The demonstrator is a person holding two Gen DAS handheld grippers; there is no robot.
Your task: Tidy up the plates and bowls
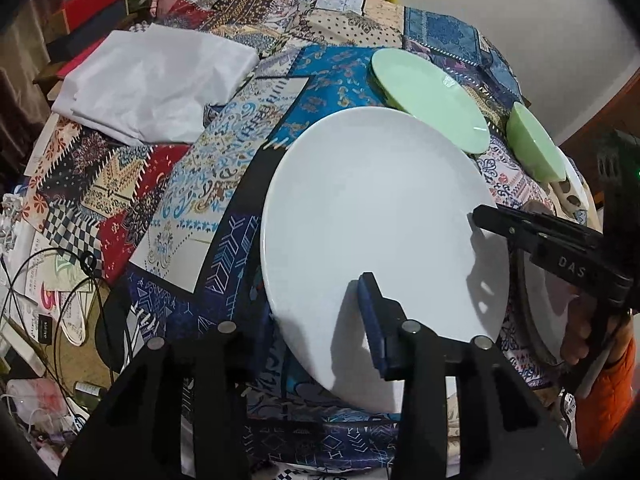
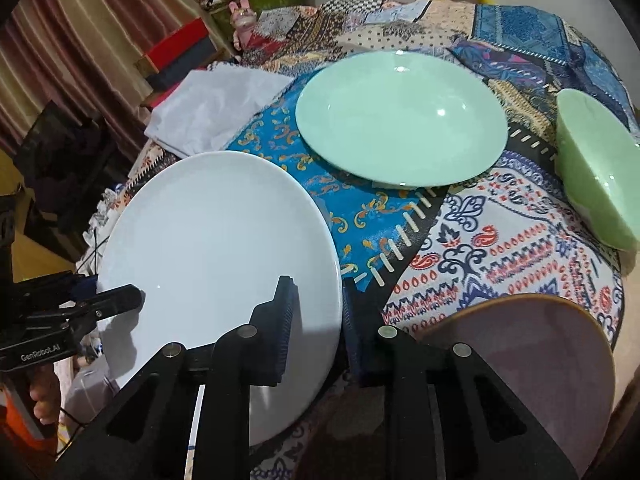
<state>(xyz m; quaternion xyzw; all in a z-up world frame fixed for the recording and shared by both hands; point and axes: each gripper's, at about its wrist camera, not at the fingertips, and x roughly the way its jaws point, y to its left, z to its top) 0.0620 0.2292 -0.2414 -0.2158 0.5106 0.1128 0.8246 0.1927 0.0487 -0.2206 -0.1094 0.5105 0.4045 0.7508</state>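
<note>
White plate clamped at both rims by my L gripper & R gripper, unstacked; green plate, green bowl left.

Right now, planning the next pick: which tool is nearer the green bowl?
Right. The right tool grips the white plate's edge on the side facing the green bowl; the left tool grips the plate's far side.

Lived-in home, dining corner. Patchwork tablecloth over round table; crockery laid out. Curtains far left. Stacked boxes and pink toy rabbit beyond. Tangled cables left on floor.
</note>
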